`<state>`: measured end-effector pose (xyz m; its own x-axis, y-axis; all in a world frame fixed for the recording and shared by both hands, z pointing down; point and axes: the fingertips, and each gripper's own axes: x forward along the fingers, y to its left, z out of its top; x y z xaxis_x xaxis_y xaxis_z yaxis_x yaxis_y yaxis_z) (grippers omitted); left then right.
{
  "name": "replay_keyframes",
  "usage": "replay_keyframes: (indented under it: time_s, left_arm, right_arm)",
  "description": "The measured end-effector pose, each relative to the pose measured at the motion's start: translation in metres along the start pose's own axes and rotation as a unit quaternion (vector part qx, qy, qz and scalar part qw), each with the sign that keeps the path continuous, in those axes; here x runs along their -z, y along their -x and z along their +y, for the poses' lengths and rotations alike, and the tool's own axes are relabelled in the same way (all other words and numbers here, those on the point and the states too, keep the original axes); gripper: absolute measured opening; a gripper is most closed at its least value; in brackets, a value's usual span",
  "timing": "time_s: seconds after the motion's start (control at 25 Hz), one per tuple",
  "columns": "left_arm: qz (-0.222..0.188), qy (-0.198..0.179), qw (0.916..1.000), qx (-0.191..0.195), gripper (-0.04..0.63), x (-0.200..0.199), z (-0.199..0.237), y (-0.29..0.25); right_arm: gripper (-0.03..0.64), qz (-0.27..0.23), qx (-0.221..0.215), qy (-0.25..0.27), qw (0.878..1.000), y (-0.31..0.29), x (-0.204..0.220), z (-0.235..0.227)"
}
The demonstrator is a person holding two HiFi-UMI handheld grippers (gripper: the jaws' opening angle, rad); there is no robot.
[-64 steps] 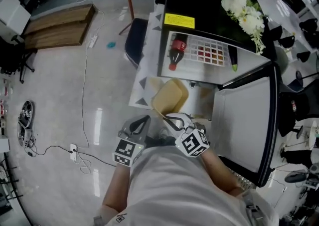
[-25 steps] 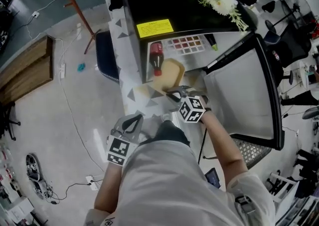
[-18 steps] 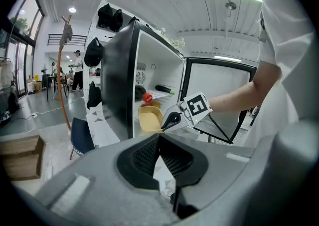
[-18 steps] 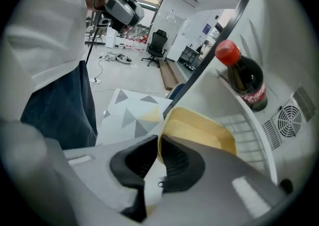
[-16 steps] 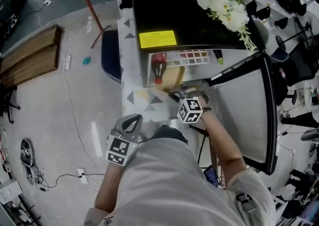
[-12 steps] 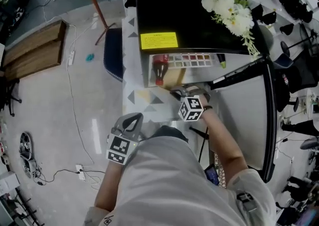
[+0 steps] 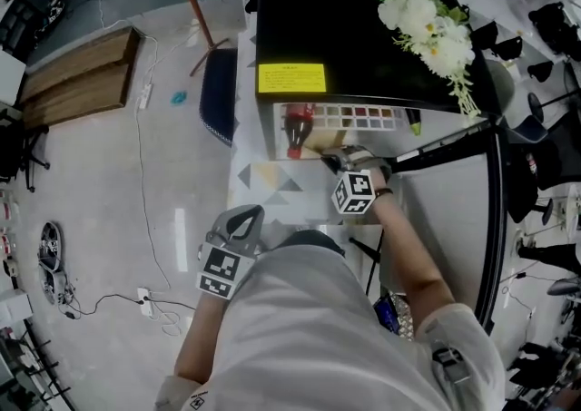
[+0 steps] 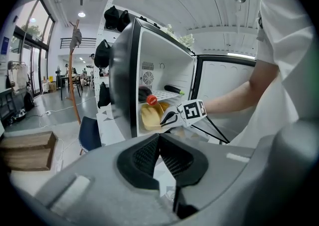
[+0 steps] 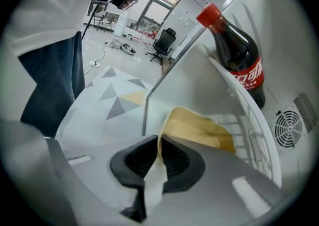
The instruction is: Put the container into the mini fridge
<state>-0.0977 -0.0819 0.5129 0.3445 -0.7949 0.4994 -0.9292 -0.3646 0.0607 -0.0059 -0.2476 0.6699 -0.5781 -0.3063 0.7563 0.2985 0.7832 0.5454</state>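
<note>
Head view: the right gripper reaches into the open mini fridge, while the left gripper hangs by the person's waist

Left gripper view: its jaws are closed together with nothing between them

Right gripper view: the jaws pinch the rim of the yellow container, which is inside the fridge, beneath the wire shelf bearing a lying cola bottle

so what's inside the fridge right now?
A cola bottle lying on the wire shelf; under it the yellow container, rim clamped in the right gripper. A fan vent shows at the back. Anything behind the container is covered.
</note>
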Motion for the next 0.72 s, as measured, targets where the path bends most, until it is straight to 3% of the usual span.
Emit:
replay_keyframes:
  time_s: [0.2,0.72]
  left_arm:
    - [0.005,0.003,0.9999,-0.009,0.009,0.003,-0.001,0.003]
    - [0.008,0.01,0.9998,-0.018,0.009,0.006,-0.001,0.003]
  right_arm:
    - [0.032,0.01,0.027,0.014,0.999,-0.007,0.01,-0.01]
    - [0.032,0.031,0.035,0.057,0.997,-0.025,0.023,-0.015]
